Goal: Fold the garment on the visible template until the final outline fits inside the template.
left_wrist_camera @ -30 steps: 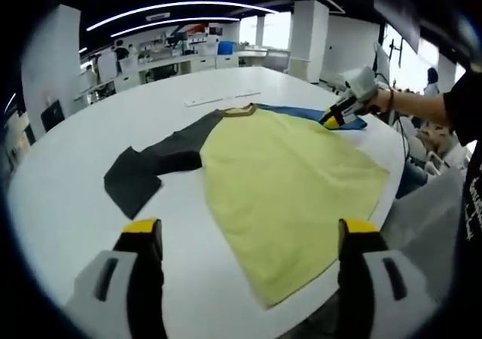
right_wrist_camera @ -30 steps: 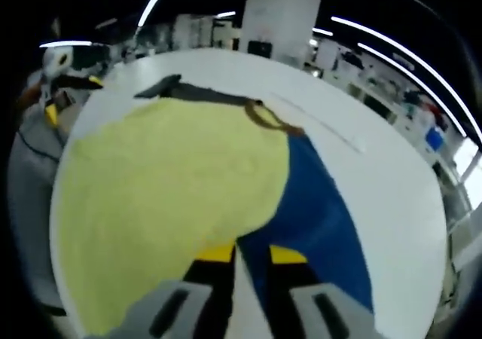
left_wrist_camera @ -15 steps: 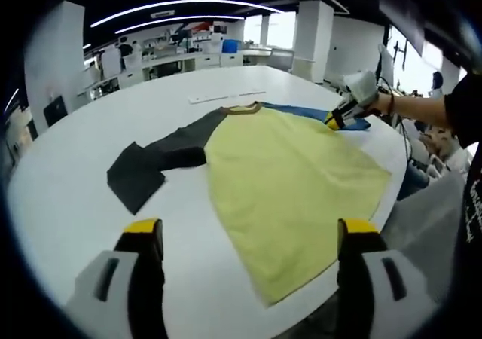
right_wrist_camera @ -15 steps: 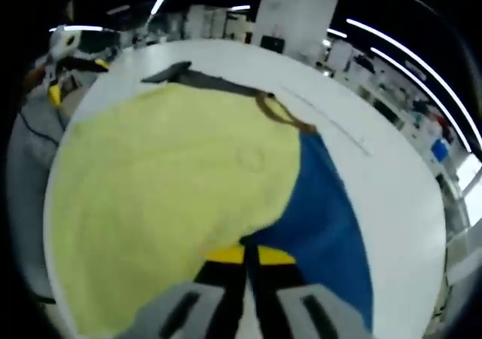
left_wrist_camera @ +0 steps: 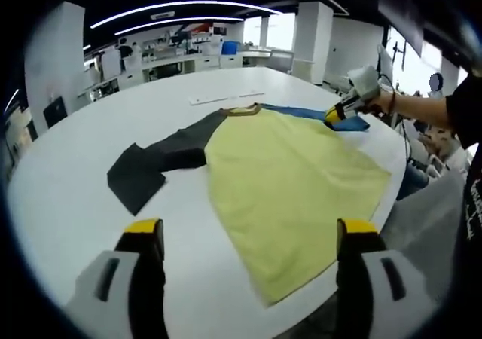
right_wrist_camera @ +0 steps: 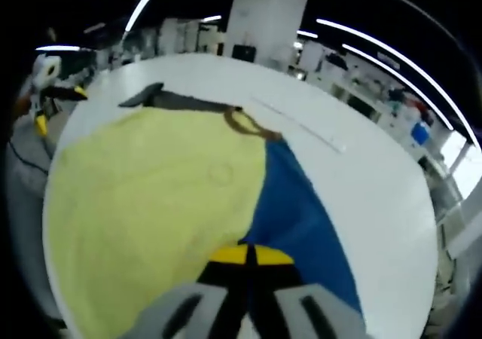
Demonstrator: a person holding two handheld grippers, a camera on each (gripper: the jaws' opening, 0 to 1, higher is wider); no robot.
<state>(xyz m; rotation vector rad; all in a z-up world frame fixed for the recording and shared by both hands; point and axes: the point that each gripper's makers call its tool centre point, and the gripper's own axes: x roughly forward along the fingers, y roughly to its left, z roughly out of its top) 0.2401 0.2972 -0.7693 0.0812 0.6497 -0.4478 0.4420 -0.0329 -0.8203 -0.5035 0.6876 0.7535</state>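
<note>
Lying flat on the round white table [left_wrist_camera: 68, 196], the pale yellow T-shirt with one dark grey sleeve and one blue sleeve [left_wrist_camera: 290, 181] is spread with its brown-trimmed collar [left_wrist_camera: 242, 111] toward the far side and its hem at the near table edge. In the left gripper view the dark grey sleeve [left_wrist_camera: 151, 166] stretches out to the left of the yellow body, its cuff end bent toward the near side, while the blue sleeve [left_wrist_camera: 316, 115] runs off behind the yellow panel.

The left gripper [left_wrist_camera: 252, 252] hovers above the near table edge, its two yellow-tipped jaws set wide apart with nothing between them. The right gripper [right_wrist_camera: 247, 258] has its yellow tips pressed together on the blue sleeve [right_wrist_camera: 301, 226], right where the blue cloth meets the yellow body; the left gripper view shows it [left_wrist_camera: 334, 115] in a person's hand [left_wrist_camera: 382, 99] at that sleeve's end.

A thin white strip [left_wrist_camera: 224, 96] lies on the table beyond the collar. No container is in sight.
</note>
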